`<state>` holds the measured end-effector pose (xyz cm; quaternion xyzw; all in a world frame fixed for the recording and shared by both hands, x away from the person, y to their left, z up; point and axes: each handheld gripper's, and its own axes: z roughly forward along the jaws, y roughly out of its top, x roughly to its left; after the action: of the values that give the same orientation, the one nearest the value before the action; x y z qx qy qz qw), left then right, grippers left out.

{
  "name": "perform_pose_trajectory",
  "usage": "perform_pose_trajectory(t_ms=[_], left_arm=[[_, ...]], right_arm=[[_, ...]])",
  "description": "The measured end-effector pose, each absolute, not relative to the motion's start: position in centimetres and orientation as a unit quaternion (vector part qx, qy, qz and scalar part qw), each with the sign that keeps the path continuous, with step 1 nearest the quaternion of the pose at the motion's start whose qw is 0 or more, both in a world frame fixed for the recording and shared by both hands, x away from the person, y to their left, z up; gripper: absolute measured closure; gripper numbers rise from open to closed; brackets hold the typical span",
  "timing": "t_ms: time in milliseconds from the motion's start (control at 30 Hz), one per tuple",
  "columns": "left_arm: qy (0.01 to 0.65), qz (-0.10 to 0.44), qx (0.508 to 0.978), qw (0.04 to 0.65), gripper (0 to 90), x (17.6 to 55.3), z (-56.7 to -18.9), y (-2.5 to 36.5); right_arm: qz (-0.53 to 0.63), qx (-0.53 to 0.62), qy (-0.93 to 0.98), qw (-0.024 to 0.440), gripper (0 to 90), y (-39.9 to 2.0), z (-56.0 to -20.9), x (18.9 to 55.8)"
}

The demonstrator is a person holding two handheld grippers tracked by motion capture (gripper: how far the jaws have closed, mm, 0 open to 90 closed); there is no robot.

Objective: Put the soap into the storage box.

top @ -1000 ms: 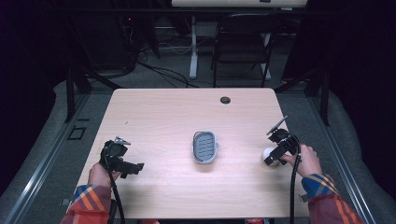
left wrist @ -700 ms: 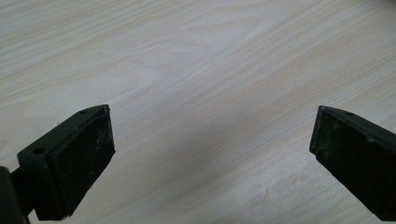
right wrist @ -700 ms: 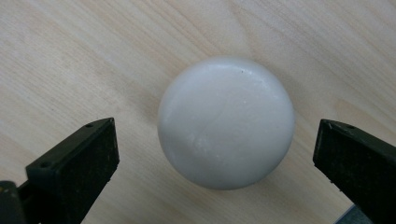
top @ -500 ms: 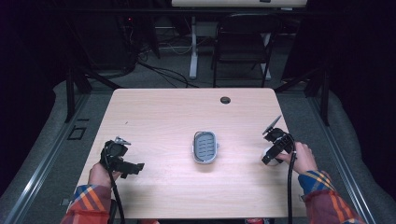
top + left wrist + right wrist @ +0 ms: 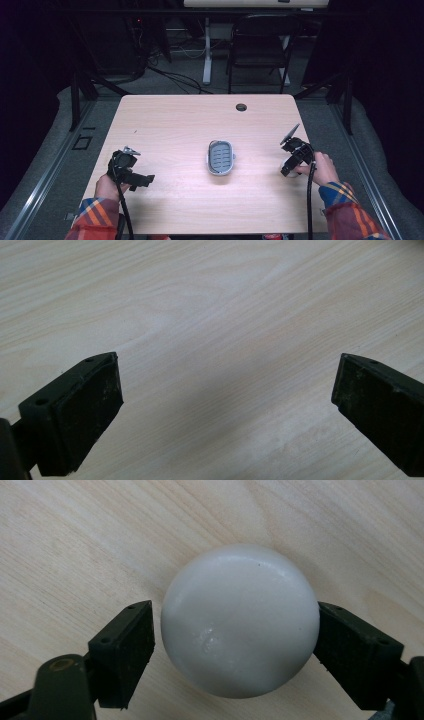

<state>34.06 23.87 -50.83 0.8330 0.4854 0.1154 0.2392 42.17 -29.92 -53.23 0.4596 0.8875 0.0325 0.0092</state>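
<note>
A smooth, glossy white ball (image 5: 240,620) sits at the right of the desk (image 5: 180,120), near its right edge, between the spread right tongs (image 5: 235,645): one jaw touches it, the other stands just off. The left tongs (image 5: 225,405) hang wide apart over bare wood at lower left (a grey slotted tray (image 5: 220,157) lies mid-desk, well apart from both).

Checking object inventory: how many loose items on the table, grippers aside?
2: a grey slotted dish at the table's middle, and a white rounded object between the right gripper's jaws near the right edge.

Lab – dark curtains (image 5: 385,75), floor cables (image 5: 170,77), folding chair (image 5: 260,47).
</note>
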Motion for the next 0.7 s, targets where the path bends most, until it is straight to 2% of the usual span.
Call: perform_pose_trajectory(t_ms=[167,700], left_arm=[[0.487,0.116,0.832,0.240,0.0,33.99,-50.81,23.87],[0.486,0.114,0.833,0.238,0.0,34.02,-50.85,23.86]], right_arm=[[0.040,0.472,0.880,0.017,23.1,-29.85,-53.54,42.01],[0.023,0.467,0.884,0.019,23.5,-29.56,-53.61,42.11]])
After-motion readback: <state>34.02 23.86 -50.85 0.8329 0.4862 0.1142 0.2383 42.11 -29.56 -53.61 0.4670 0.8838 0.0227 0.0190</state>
